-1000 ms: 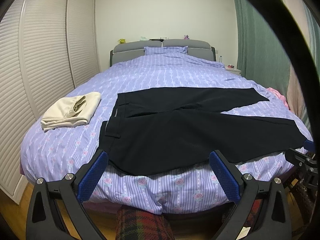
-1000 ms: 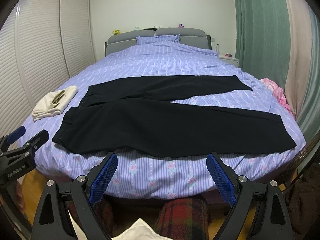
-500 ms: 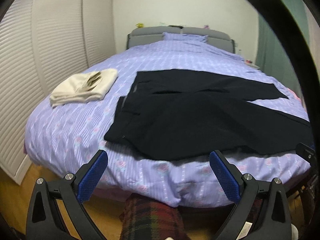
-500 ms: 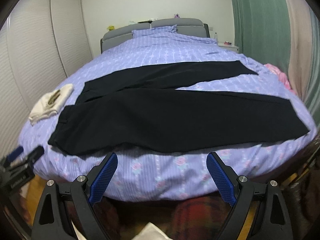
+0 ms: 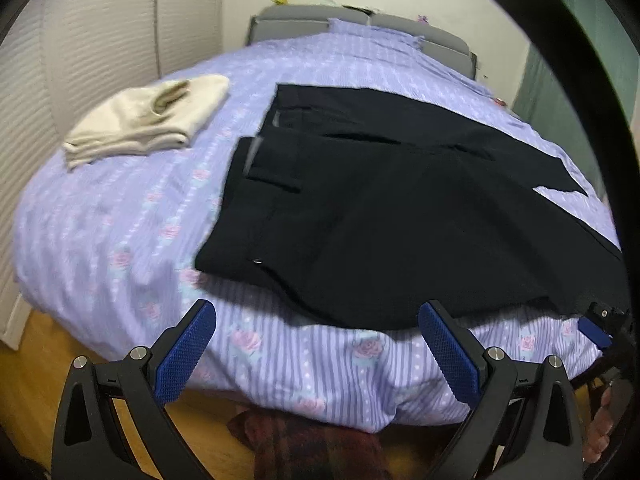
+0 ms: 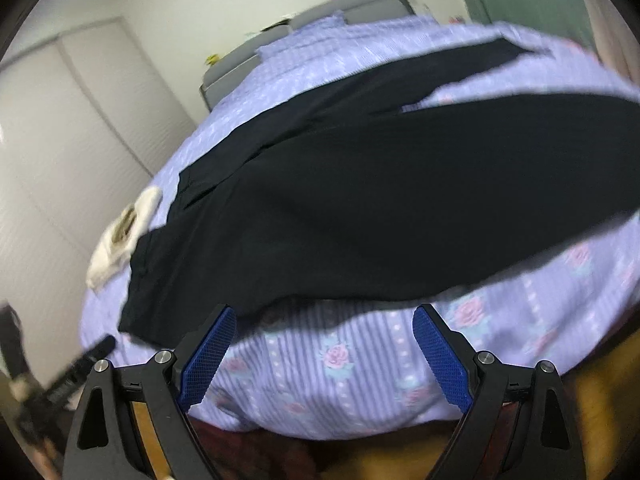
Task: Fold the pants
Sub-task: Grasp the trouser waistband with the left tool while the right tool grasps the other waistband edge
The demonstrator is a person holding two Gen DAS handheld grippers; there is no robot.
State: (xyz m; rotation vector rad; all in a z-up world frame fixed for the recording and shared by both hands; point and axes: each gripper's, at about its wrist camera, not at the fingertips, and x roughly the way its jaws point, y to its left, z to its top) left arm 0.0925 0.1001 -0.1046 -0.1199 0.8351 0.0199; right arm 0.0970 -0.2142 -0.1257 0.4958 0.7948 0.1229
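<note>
The black pants (image 5: 400, 216) lie spread flat on the bed (image 5: 132, 216), which has a purple striped cover with small roses. The waistband is toward the left side of the bed and the two legs go to the right, a little apart from each other, so that a strip of the cover shows between them in the right wrist view. The near edge of the pants is close to the foot edge of the bed, where the cover falls down toward the wooden floor (image 5: 44, 364). The left gripper (image 5: 316, 356) has its jaws wide apart and holds nothing; its blue pads (image 5: 184, 352) are in front of the hanging cover, just below the near edge of the pants at the waist end, and they do not touch the cloth. The right gripper (image 6: 324, 356) also stands wide and empty, and its view is tilted and blurred; its pads (image 6: 208, 356) are just below the near edge of the pants (image 6: 380, 208), close to it, but contact cannot be told. A folded cream garment (image 5: 148, 120) lies on the cover to the left of the waistband, apart from it. Behind the bed there is a grey headboard (image 5: 296, 24), and white louvred wardrobe doors (image 5: 80, 52) stand at the left.
</note>
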